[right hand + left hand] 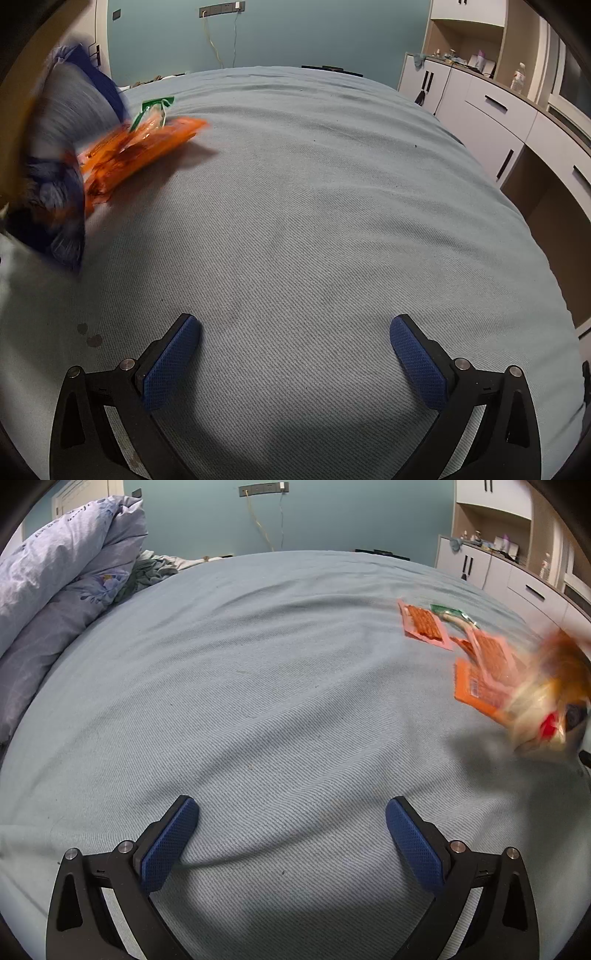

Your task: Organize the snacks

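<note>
Both grippers hover low over a light blue bed (258, 686) with their jaws spread wide and nothing between the blue pads. The left gripper (291, 843) sits over bare sheet near the bed's near edge; the snacks lie well away from it, ahead and toward the bed's right side. Farthest out is a pink packet (424, 626) showing orange strips, its long axis running diagonally from far-left to near-right. Just beside it, farther toward the right edge, is a green-ended packet (452, 614), angled the same way. Nearer lies an overlapping pile of pink and orange packets (480, 679), partly hidden by a motion-blurred orange and white bag (546, 705) at the frame's right rim; its shape cannot be made out.

The right gripper (295, 360) is likewise released above bare sheet. From its camera the snacks lie ahead toward the bed's far left corner: an orange packet pile (140, 147), smeared by blur, its long axis running from near-left to far-right, with a green packet (151, 109) at its far end. A blurred blue and grey bag (62, 166) overlaps the pile's left end.
</note>
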